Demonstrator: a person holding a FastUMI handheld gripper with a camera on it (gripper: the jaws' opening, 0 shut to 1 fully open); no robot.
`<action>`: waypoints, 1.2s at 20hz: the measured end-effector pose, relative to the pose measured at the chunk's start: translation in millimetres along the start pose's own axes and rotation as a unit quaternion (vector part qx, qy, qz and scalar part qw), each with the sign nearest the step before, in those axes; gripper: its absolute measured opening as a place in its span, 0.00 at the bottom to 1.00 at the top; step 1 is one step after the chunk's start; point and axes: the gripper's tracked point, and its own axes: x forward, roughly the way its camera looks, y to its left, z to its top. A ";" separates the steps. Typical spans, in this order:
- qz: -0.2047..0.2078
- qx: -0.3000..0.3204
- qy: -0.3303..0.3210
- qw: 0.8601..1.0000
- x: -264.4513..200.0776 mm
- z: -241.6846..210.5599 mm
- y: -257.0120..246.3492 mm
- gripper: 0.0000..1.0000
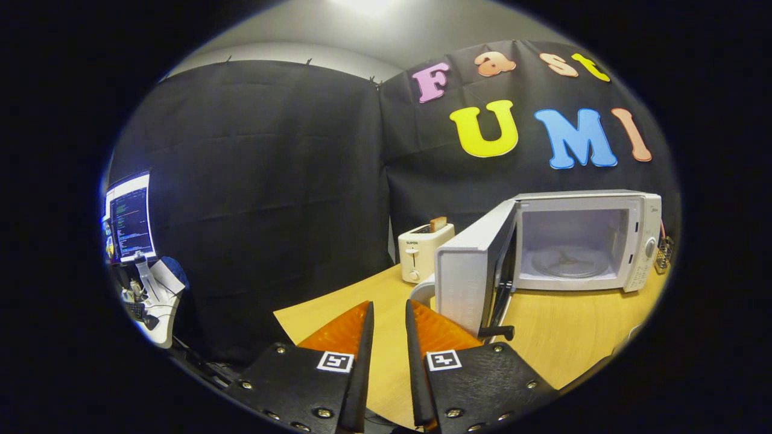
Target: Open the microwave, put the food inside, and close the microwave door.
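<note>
Microwave sitting on the table ahead and right of the gripper, its door swinging open to its left, toaster standing behind the door, nothing lying between the slightly parted fingers, monitor standing far left.

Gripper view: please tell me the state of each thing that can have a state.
microwave: door swung wide open, nothing on the turntable
toaster: a slice sticks up from the slot
monitor: switched on
gripper: fingers slightly apart, holding nothing
</note>
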 end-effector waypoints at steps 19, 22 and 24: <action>-0.046 0.007 -0.092 0.995 -94.3 96.5 -83.8 0.72; -0.118 0.014 -0.106 0.987 -133.6 103.2 -148.3 0.90; -0.166 0.019 -0.112 0.979 -165.7 100.5 -189.1 0.93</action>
